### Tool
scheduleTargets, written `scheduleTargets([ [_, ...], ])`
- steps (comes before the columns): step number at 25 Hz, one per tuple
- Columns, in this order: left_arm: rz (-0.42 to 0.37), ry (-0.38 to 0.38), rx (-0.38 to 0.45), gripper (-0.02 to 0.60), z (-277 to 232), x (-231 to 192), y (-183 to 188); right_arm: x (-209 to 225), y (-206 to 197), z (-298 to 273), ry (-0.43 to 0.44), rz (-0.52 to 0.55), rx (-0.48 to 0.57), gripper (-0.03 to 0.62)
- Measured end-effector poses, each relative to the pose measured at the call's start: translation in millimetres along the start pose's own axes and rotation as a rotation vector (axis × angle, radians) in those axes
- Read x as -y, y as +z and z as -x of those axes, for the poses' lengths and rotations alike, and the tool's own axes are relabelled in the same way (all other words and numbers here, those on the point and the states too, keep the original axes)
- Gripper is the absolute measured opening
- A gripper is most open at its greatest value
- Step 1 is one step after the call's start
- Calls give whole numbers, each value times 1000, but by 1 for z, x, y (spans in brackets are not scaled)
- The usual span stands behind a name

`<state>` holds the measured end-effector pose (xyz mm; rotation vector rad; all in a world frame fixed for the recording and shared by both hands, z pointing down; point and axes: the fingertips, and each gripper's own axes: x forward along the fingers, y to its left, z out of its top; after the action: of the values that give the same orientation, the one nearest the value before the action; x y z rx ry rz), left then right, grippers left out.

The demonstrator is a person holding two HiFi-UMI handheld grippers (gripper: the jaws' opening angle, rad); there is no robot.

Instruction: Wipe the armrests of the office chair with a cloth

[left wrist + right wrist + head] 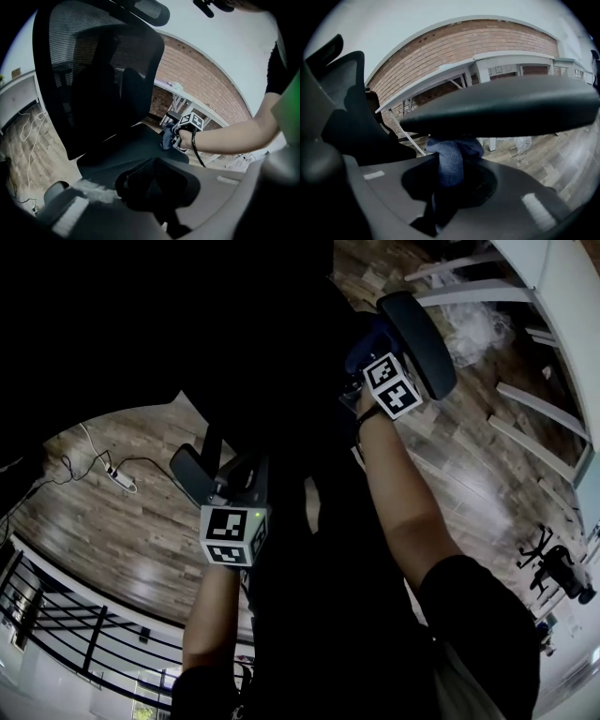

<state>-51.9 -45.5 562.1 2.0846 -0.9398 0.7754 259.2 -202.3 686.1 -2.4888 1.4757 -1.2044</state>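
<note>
I am clamping the blue cloth in the jaws of my right gripper, which are closed tight on its tail. Its bunched head is pressing up against the underside and near edge of the chair's right armrest. The pad is lying broad and dark across the right gripper view, and the cloth is meeting it only from beneath, so I am judging that the top face is the part wanting attention. I should be bringing the bundle up over the rim and dragging it along the pad's length with steady downward pressure, overlapping each pass and not letting the fabric slip loose. My left gripper is hanging by the left armrest, its jaws looking closed on nothing, with the seat and the mesh backrest ahead of it. It could be bracing that armrest so the chair is not swivelling under the push
</note>
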Motion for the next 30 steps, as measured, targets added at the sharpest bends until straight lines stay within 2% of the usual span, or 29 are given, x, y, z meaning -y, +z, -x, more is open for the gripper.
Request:
scheduleTargets([
  [5,-9,-11,17,5,13,-2,11,-4,11,43,31,2,-6,74],
  [8,27,-46,41,5,17,0,20,-13,24,67,62,46,-8,74],
  [11,41,-68,54,5,17,7,28,-16,38,82,78,230,-23,74],
  [14,37,-71,66,5,16,14,38,-12,42,80,90,518,-110,74],
  [17,45,-76,81,5,16,20,47,-26,45,71,167,839,-176,75],
  [19,52,-77,86,5,17,21,48,-41,52,62,224,984,-178,75],
  [21,65,-70,81,5,17,20,45,-57,59,51,267,1046,-182,75],
  [25,104,-59,91,5,15,22,50,-86,63,26,346,1084,-224,75],
  [30,119,-37,109,5,9,31,61,-120,53,4,476,1221,-258,75],
])
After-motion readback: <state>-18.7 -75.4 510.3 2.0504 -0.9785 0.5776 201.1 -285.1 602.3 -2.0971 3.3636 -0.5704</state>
